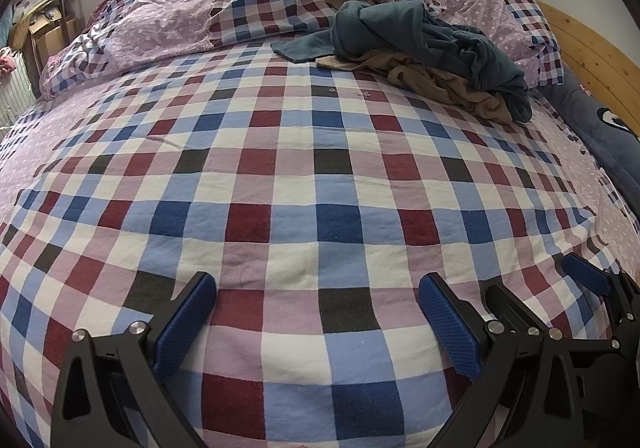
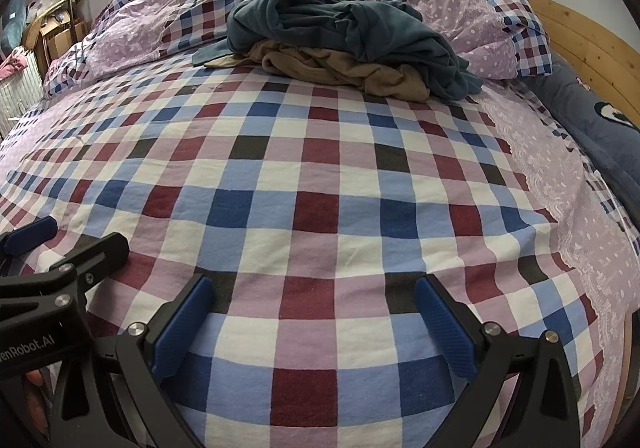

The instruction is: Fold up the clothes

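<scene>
A crumpled dark teal garment (image 1: 420, 36) lies on top of a crumpled tan garment (image 1: 448, 84) in a pile at the far side of the bed; the teal garment (image 2: 344, 28) and the tan garment (image 2: 340, 68) also show in the right wrist view. My left gripper (image 1: 316, 312) is open and empty, low over the checked bedsheet (image 1: 296, 176), well short of the pile. My right gripper (image 2: 314, 312) is open and empty, beside the left one. The right gripper's fingers (image 1: 584, 276) show at the left view's right edge; the left gripper's fingers (image 2: 96, 248) show at the right view's left edge.
A rumpled checked and lilac duvet (image 1: 192, 8) lies behind the pile. A wooden headboard (image 1: 592, 48) and a dark blue pillow (image 1: 608, 128) are at the right. Boxes and a radiator (image 1: 16, 88) stand at the far left.
</scene>
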Demonstrator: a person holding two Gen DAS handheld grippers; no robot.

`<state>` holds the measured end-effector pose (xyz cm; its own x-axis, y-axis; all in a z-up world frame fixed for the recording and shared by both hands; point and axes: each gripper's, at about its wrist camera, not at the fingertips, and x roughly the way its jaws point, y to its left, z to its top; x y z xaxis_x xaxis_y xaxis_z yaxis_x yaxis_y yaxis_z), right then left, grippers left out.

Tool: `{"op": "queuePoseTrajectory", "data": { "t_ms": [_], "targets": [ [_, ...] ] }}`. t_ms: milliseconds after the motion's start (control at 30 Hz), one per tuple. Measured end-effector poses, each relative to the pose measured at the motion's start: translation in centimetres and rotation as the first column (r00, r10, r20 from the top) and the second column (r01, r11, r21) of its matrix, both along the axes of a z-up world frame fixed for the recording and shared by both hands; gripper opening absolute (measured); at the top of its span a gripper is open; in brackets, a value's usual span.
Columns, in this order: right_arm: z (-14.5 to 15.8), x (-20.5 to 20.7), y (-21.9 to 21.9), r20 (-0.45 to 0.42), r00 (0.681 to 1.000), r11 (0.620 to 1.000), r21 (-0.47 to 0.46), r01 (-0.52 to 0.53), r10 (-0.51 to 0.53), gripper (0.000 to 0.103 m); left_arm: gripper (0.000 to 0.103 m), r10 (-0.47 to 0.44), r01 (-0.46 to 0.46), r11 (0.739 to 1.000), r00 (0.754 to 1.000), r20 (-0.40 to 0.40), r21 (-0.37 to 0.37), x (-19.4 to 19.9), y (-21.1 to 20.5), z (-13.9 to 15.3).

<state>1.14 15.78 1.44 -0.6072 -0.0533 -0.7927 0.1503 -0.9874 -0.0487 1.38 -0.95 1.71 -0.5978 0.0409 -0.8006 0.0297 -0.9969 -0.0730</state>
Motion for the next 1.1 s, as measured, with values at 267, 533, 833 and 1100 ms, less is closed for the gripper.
{"op": "queuePoseTrajectory", "data": {
  "t_ms": [267, 533, 833, 1100],
  "targets": [
    [0.0, -0.1, 0.0, 0.003, 1.0, 1.0, -0.012, 0.006, -0.006, 0.103, 0.103, -0.001, 0.001, 1.0, 1.0, -0.004, 0.006, 0.1, -0.1, 0.1],
    [-0.2, -0.4, 0.5, 0.023, 0.999, 0.998, -0.063, 0.024, -0.023, 0.103, 0.102, 0.003, -0.002, 1.0, 1.0, -0.019, 0.013, 1.0, -1.1, 0.9],
    [-0.3, -0.4, 0.5, 0.029, 0.999, 0.997, -0.076, 0.032, -0.03, 0.103, 0.102, -0.002, 0.002, 1.0, 1.0, -0.016, -0.018, 1.2, -1.4, 0.4],
    [-0.3, -0.4, 0.5, 0.027, 0.999, 0.997, -0.075, 0.036, -0.034, 0.103, 0.103, -0.004, 0.003, 1.0, 1.0, -0.022, -0.027, 1.1, -1.3, 0.3]
  ]
}}
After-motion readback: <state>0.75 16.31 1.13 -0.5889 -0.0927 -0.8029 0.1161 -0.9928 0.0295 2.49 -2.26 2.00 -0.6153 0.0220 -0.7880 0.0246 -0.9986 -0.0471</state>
